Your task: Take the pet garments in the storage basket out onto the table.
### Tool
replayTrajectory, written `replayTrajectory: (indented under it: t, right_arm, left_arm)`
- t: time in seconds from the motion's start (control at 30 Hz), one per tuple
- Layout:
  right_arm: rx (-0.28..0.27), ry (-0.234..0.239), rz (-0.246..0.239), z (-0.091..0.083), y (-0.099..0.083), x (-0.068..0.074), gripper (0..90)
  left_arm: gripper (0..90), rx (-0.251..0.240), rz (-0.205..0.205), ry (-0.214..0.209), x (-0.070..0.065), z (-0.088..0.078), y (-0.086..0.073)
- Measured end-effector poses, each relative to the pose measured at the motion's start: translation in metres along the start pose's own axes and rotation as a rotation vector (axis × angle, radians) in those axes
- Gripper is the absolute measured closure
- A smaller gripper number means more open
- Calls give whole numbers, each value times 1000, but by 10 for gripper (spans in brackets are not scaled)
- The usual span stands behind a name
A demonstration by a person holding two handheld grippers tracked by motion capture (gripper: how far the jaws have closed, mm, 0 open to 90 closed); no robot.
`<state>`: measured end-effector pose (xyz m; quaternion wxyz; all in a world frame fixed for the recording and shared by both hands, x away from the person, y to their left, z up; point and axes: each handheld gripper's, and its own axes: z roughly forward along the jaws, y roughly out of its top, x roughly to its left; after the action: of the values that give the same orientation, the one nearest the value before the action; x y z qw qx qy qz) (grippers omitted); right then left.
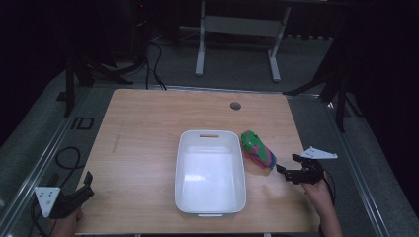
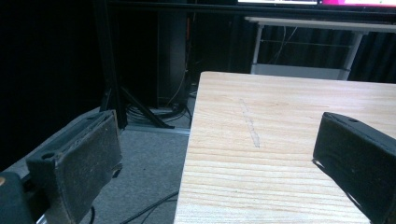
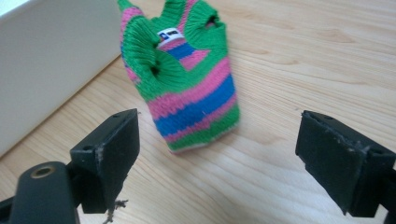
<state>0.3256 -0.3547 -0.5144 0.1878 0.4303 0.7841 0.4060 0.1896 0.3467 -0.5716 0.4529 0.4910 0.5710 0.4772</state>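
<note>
A small knitted garment (image 1: pixel 257 149) striped green, pink and blue lies on the wooden table (image 1: pixel 143 123), just right of a white plastic bin (image 1: pixel 211 173). In the right gripper view the knit piece (image 3: pixel 187 88) sits ahead of the wide-apart jaws, not touched. My right gripper (image 1: pixel 288 166) is open, just right of the garment, pointing toward it. My left gripper (image 1: pixel 87 183) is open at the table's front left corner, holding nothing; its jaws straddle the table's left edge in the left gripper view.
The bin's white wall (image 3: pixel 46 65) stands close to the left of the garment. A round cable hole (image 1: pixel 235 105) sits near the table's far edge. Cables (image 1: pixel 66 160) lie on the floor left of the table. A white desk frame (image 1: pixel 237 34) stands beyond.
</note>
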Motion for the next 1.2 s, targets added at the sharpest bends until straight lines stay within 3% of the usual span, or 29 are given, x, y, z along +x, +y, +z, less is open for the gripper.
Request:
replayTrajectory:
  t: [0.1, 0.2, 0.37, 0.5, 0.83, 1.13, 1.2]
  right_arm:
    - [-56, -3, 30, -8, -12, -3, 135]
    - [-87, -38, 49, -14, -24, -6, 136]
    - [-85, -103, 70, -18, -43, -12, 135]
    - [-124, -142, 105, -24, -54, -14, 135]
    - [-169, -194, 132, -35, -74, -13, 136]
    - [-274, -286, 184, -42, -82, -15, 136]
    - [-287, -287, 197, -43, -84, -16, 136]
  left_arm:
    - [14, -1, 1, 1, 0, 0, 0]
    - [13, 0, 3, 2, 0, 0, 0]
    - [13, 2, 5, 3, 0, 0, 0]
    - [14, 2, 6, 3, 0, 0, 0]
    - [14, 1, 2, 4, 0, 0, 0]
    - [14, 2, 2, 3, 0, 0, 0]
    - [14, 4, 1, 3, 0, 0, 0]
